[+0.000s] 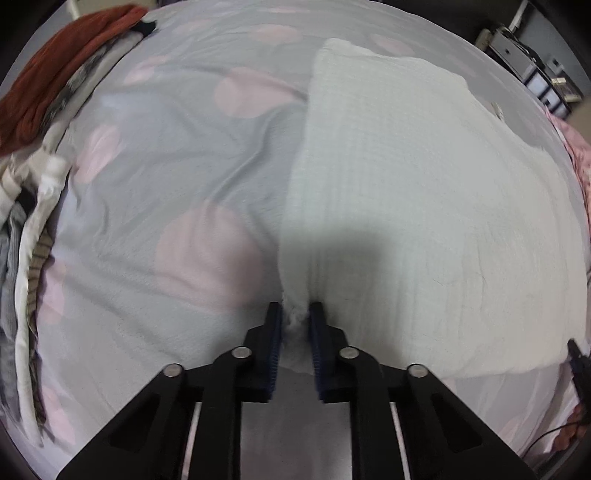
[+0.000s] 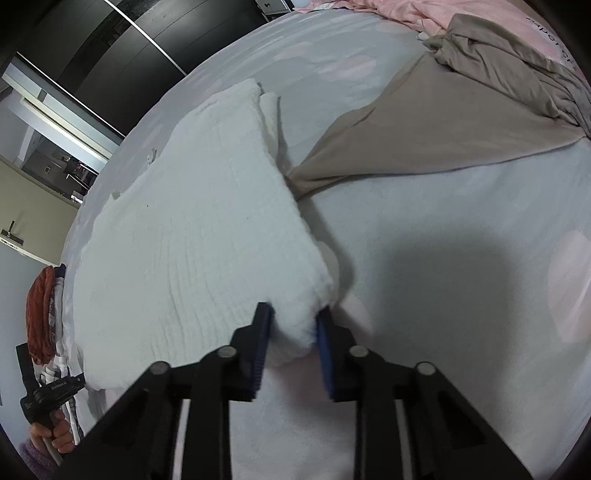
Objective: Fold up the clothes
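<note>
A white knitted garment (image 1: 406, 206) lies flat on the bed, folded into a long panel. My left gripper (image 1: 295, 314) is shut on its near left corner, with bunched white cloth pinched between the blue pads. In the right wrist view the same white garment (image 2: 199, 236) spreads to the left. My right gripper (image 2: 291, 317) is shut on its near right corner, a thick wad of cloth squeezed between the pads. The other gripper (image 2: 48, 395) shows at the lower left of that view, held by a hand (image 2: 55, 435).
The bedsheet (image 1: 166, 184) is pale grey with pink dots. A pile of clothes topped by a rust-red piece (image 1: 55, 74) lies along the left edge. A taupe garment (image 2: 443, 122) and pink cloth (image 2: 406, 11) lie at the far right. Dark furniture (image 2: 92, 44) stands beyond the bed.
</note>
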Demonstrator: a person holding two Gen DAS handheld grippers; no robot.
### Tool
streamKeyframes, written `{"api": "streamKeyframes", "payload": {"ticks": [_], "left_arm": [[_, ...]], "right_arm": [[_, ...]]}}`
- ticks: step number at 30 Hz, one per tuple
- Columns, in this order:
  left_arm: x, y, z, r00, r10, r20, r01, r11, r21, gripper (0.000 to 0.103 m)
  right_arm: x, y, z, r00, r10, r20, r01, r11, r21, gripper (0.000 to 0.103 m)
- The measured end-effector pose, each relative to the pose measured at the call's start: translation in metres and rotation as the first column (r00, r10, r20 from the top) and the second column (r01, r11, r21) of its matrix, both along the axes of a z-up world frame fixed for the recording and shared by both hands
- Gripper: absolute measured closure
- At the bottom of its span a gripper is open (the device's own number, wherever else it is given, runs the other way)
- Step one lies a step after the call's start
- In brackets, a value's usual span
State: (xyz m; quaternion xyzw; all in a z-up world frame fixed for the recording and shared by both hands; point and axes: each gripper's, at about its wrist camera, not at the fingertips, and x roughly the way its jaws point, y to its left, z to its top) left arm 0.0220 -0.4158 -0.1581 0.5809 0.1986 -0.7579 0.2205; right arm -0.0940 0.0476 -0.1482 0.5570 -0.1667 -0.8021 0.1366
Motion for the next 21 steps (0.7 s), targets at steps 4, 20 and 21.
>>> {"api": "streamKeyframes", "payload": {"ticks": [4,20,21], "left_arm": [[-0.002,0.007,0.005,1.000,-0.018,-0.004,0.018,0.999,-0.040,0.094],[0.031,0.006,0.107,0.994,-0.109,-0.020,0.103,0.980,-0.172,0.096],[0.028,-0.001,0.118,0.993,-0.120,-0.016,0.115,0.978,-0.176,0.096]], "right_arm": [[0.001,-0.001,0.004,1.000,0.005,-0.029,-0.004,1.000,0.013,0.092],[0.025,0.012,0.083,0.994,-0.001,-0.111,0.004,1.000,0.029,0.095],[0.028,0.015,0.089,0.994,-0.011,-0.104,0.014,1.000,0.028,0.095]]}}
